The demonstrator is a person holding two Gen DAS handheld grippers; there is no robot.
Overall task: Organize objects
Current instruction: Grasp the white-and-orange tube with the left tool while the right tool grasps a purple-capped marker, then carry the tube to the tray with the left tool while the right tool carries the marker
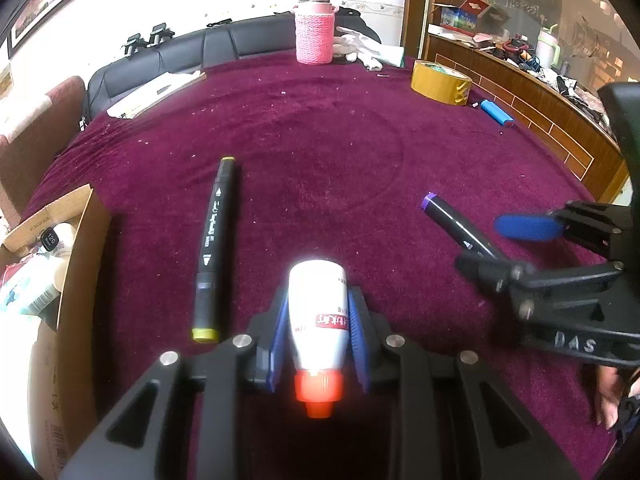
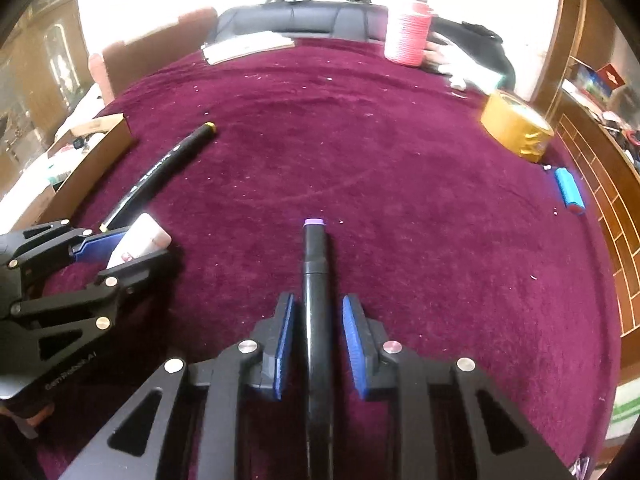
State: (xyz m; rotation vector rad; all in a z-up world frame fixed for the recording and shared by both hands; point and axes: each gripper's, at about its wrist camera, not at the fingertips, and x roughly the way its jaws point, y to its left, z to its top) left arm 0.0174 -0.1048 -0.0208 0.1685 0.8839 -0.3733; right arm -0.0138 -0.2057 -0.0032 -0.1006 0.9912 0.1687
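My left gripper (image 1: 318, 312) is shut on a white glue bottle (image 1: 318, 308) with a red cap, its base pointing forward; it also shows in the right wrist view (image 2: 138, 242). My right gripper (image 2: 318, 312) is open, its blue pads on either side of a black marker with a purple cap (image 2: 316, 280) that lies on the maroon cloth (image 2: 380, 160). The pads stand apart from the marker. That marker also shows in the left wrist view (image 1: 456, 224). A black marker with yellow caps (image 1: 212, 248) lies on the cloth left of the left gripper.
A cardboard box (image 1: 76, 264) holding several items stands at the left edge. A roll of brown tape (image 1: 440, 82), a blue cylinder (image 1: 497, 113), a pink knitted bottle (image 1: 315, 32), white gloves and papers lie at the far side.
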